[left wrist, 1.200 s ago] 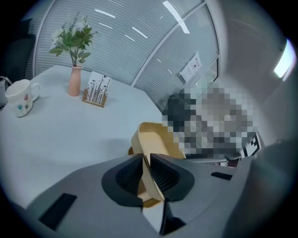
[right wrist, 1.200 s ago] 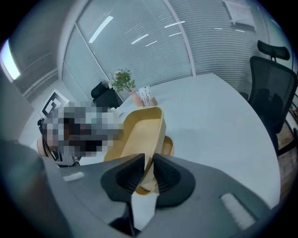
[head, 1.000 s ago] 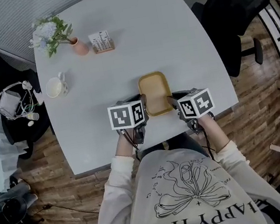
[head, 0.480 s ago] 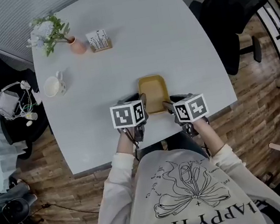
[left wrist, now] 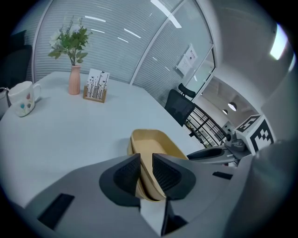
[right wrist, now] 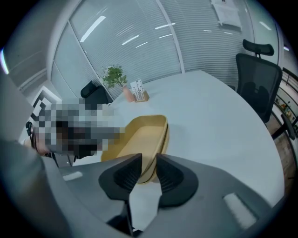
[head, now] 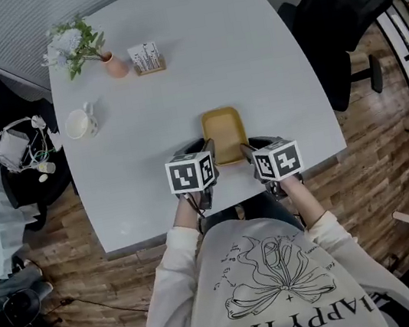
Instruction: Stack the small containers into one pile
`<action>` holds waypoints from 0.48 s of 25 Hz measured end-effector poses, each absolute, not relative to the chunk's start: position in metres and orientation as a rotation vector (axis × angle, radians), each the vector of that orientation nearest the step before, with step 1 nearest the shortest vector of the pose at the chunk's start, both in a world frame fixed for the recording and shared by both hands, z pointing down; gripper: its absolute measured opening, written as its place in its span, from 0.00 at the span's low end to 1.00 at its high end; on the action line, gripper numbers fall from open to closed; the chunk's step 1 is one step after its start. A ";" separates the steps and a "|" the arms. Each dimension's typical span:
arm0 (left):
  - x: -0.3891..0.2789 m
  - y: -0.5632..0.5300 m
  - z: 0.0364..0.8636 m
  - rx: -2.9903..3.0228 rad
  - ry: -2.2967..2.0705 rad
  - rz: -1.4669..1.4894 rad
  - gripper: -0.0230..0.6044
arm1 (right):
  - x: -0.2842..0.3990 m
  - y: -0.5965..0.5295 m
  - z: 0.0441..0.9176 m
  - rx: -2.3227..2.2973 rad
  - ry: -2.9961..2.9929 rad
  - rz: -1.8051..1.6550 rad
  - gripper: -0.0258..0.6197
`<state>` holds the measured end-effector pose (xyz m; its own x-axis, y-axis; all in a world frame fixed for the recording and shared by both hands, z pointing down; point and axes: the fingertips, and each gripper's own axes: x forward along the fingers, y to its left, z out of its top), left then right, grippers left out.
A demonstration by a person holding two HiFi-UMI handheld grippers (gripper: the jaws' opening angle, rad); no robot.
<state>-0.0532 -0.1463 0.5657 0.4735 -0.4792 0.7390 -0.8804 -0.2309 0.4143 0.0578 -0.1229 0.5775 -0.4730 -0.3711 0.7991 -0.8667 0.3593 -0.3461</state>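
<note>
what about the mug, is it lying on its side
No, in the left gripper view the mug stands upright on the table, open end up, left of the vase.

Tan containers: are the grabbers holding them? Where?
Seemingly not held. The tan plastic containers have their near rim loosely between both jaws: left gripper, just opening, at its left corner; right gripper, just closing, at its right.

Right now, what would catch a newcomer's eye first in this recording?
The nested tan containers at the near edge of the table stand out, with the left gripper and right gripper each straddling a side wall. The left jaws have just been opening and the right closing, neither visibly clamping. At the far left corner sit a flower vase and a mug.
</note>
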 end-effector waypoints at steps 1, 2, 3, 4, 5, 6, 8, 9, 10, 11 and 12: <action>-0.052 -0.146 0.565 1.883 -1.145 0.594 0.17 | 0.059 -0.125 0.577 1.089 -2.018 1.019 0.20; -0.051 -0.147 0.564 1.892 -1.146 0.590 0.17 | 0.060 -0.127 0.578 1.105 -2.022 1.002 0.18; -0.049 -0.148 0.565 1.897 -1.143 0.587 0.16 | 0.060 -0.128 0.579 1.112 -2.023 0.991 0.17; -0.048 -0.148 0.566 1.897 -1.140 0.587 0.15 | 0.059 -0.128 0.581 1.110 -2.018 0.987 0.15; -0.048 -0.149 0.568 1.892 -1.138 0.590 0.15 | 0.057 -0.126 0.584 1.100 -2.007 0.990 0.14; -0.048 -0.150 0.570 1.886 -1.138 0.597 0.15 | 0.056 -0.123 0.587 1.088 -1.990 0.995 0.13; -0.048 -0.151 0.574 1.875 -1.141 0.606 0.15 | 0.055 -0.118 0.592 1.076 -1.951 1.002 0.13; -0.049 -0.151 0.574 1.873 -1.143 0.605 0.15 | 0.056 -0.117 0.594 1.078 -1.941 1.003 0.14; -0.050 -0.151 0.573 1.874 -1.146 0.598 0.15 | 0.057 -0.117 0.594 1.084 -1.939 1.007 0.18; -0.051 -0.152 0.571 1.876 -1.150 0.586 0.15 | 0.059 -0.118 0.593 1.095 -1.944 1.013 0.28; -0.053 -0.153 0.567 1.880 -1.158 0.568 0.15 | 0.061 -0.121 0.590 1.111 -1.956 1.015 0.33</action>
<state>-0.0531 -0.1529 0.5671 0.4713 -0.5024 0.7249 -0.8808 -0.2249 0.4167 0.0615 -0.1210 0.5900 -0.4203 -0.3789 0.8245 -0.8923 0.3374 -0.2998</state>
